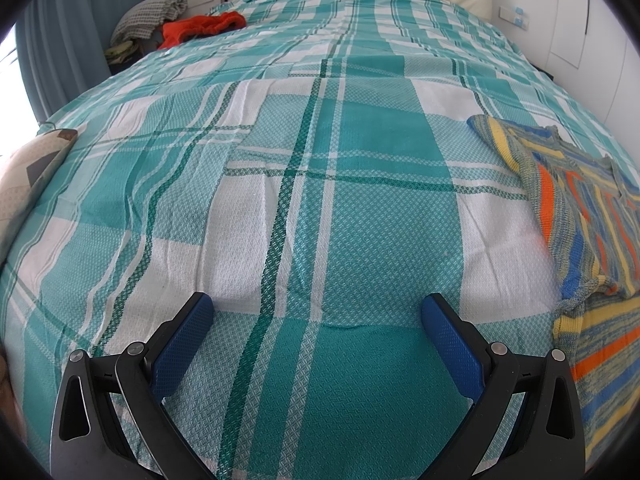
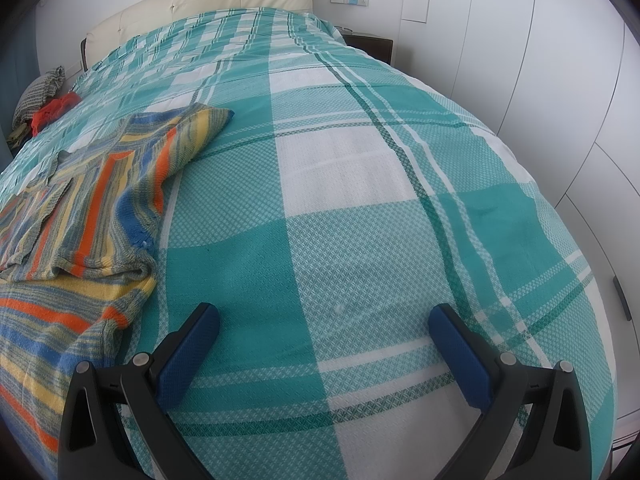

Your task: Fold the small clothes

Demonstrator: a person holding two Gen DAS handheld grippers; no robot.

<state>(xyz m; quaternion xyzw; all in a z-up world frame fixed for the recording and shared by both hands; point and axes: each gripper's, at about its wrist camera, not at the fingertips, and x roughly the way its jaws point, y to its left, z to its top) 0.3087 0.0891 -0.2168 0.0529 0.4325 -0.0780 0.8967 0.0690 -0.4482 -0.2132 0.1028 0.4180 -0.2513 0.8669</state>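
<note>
A small striped knit sweater (image 1: 592,224) in yellow, blue, orange and grey lies on the teal plaid bedspread (image 1: 320,184), at the right edge of the left wrist view. In the right wrist view the same sweater (image 2: 80,216) fills the left side, one sleeve reaching up toward the middle of the bed. My left gripper (image 1: 318,312) hangs open over bare bedspread, left of the sweater. My right gripper (image 2: 324,322) is open too, just right of the sweater's hem, with nothing between its fingers.
An orange-red garment (image 1: 200,26) lies at the far left corner of the bed, beside a grey checked cloth (image 1: 148,16). A cream headboard (image 2: 200,0) closes the far end. White wardrobe doors (image 2: 560,80) stand to the right; a patterned cushion (image 1: 28,184) sits at the left edge.
</note>
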